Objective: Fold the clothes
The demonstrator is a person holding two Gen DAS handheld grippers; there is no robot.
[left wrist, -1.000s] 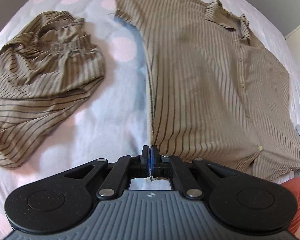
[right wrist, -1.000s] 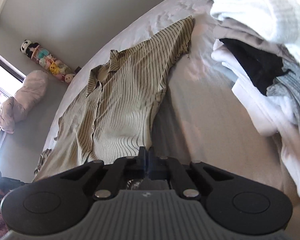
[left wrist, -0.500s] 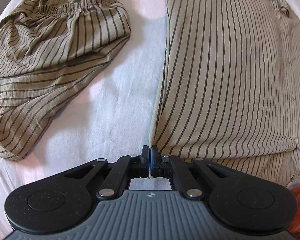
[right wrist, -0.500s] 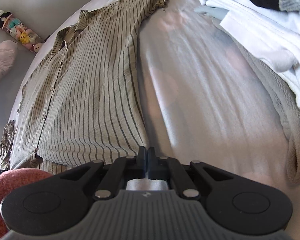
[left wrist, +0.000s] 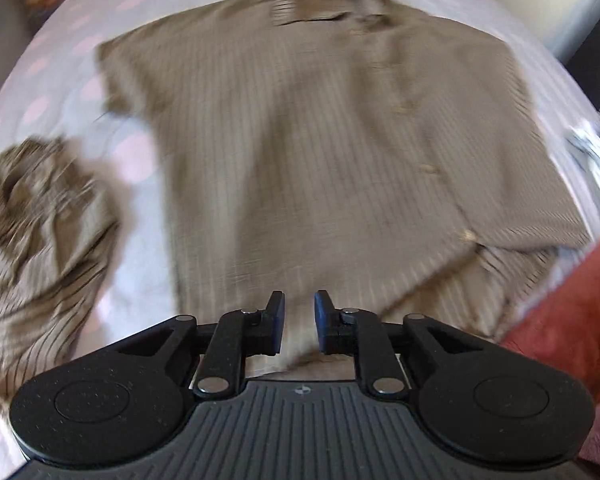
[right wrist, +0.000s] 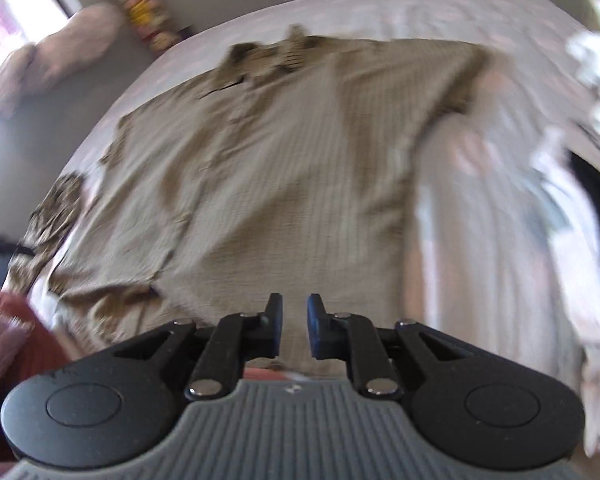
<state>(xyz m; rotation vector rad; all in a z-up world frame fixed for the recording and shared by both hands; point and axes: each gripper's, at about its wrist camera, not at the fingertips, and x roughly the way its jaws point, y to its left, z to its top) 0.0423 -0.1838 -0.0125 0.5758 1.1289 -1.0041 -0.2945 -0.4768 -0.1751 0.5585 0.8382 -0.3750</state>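
Left wrist view, blurred: left tool jaws opening, nothing gripped, over hem of striped shirt lying flat on bed, second striped garment bunched left; right tool likewise parting, empty, above shirt's other lower edge.

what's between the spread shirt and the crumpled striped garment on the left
Only bare bedsheet lies between the shirt and the crumpled garment; the left wrist view shows it.

Bed: striped shirt spread flat, crumpled striped garment beside, clothes pile.
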